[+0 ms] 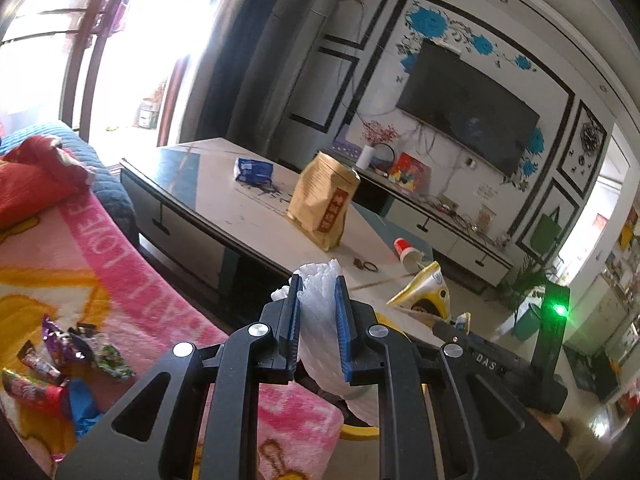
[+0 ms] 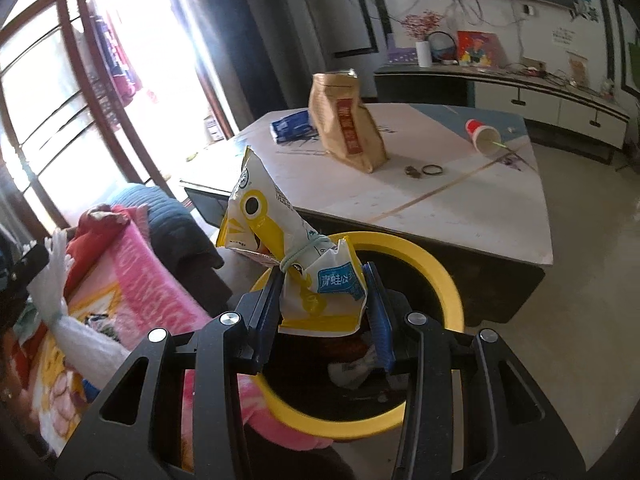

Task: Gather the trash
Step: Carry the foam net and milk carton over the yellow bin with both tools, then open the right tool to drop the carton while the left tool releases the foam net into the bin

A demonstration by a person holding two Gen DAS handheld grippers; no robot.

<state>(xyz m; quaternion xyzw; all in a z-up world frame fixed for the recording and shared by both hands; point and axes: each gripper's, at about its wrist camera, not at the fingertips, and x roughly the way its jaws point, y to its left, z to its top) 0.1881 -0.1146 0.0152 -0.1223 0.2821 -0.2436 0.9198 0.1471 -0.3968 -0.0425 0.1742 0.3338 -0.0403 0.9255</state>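
My left gripper (image 1: pixel 319 294) is shut on a white foam net sleeve (image 1: pixel 320 312), which sticks up between the blue pads and hangs below them; the same white foam sleeve (image 2: pixel 68 320) shows at the left of the right wrist view. My right gripper (image 2: pixel 325 280) is shut on a yellow and white snack bag (image 2: pixel 272 236) tied with a rubber band, held over a yellow-rimmed bin (image 2: pixel 448 276) with crumpled trash inside. That snack bag (image 1: pixel 424 292) also appears at the right of the left wrist view.
A low table (image 2: pixel 460 208) carries a brown paper bag (image 2: pixel 344 128), a blue packet (image 2: pixel 292 124), a tipped red paper cup (image 2: pixel 482 134) and a black ring (image 2: pixel 432 169). Several candy wrappers (image 1: pixel 68 356) lie on the pink blanket (image 1: pixel 132 280). A TV cabinet (image 2: pixel 560 100) lines the far wall.
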